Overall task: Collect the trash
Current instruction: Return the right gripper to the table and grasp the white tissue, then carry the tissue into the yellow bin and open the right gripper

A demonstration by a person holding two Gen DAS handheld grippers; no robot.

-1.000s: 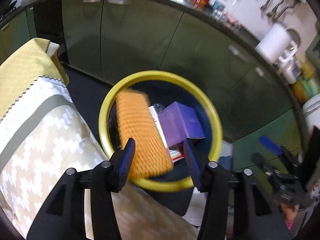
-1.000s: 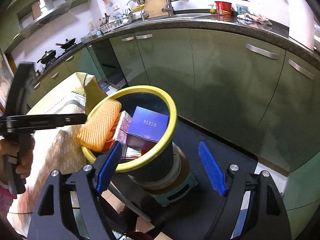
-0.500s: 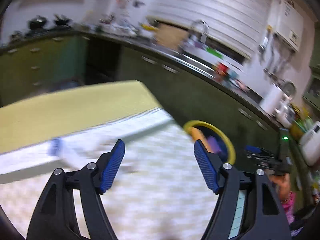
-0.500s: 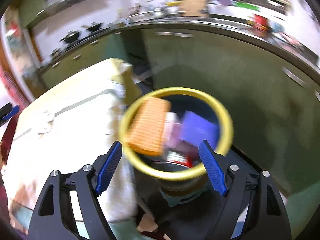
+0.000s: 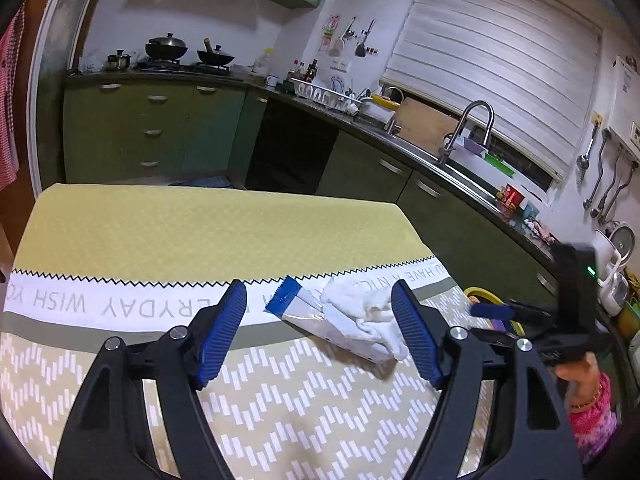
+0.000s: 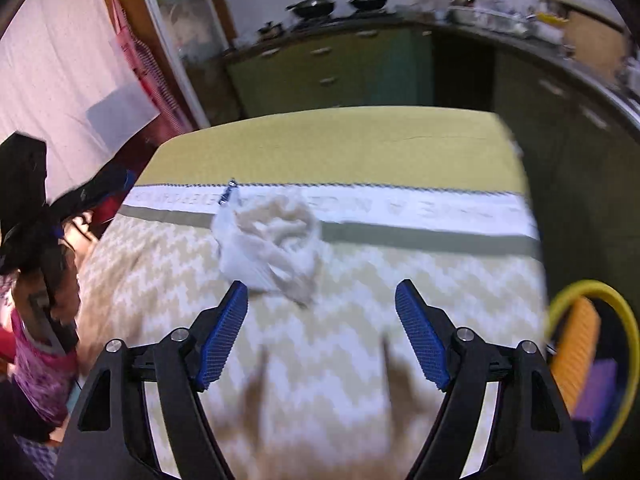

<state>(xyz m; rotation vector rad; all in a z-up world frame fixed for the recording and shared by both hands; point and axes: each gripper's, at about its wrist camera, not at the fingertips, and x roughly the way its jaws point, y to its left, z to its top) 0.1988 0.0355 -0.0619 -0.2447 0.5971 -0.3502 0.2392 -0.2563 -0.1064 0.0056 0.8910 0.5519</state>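
Kitchen with green cabinets (image 5: 168, 128) behind; a table (image 5: 200, 232) under a yellow and patterned cloth fills the foreground. Bin (image 6: 592, 360) with yellow rim stands off the table's right edge, already holding an orange pad and a purple box. Remaining trash is seen mid-table on the white band: a crumpled tissue (image 5: 362, 312) lying on a flat wrapper (image 5: 316, 316) with a blue end. Left gripper (image 5: 320, 332) is released, nothing between its jaws. Right gripper (image 6: 322, 334) is closing slightly, also empty. Judgement: tissue and wrapper are best pinched together, low against the cloth. Open cloth all round; the other gripper is the only obstacle.
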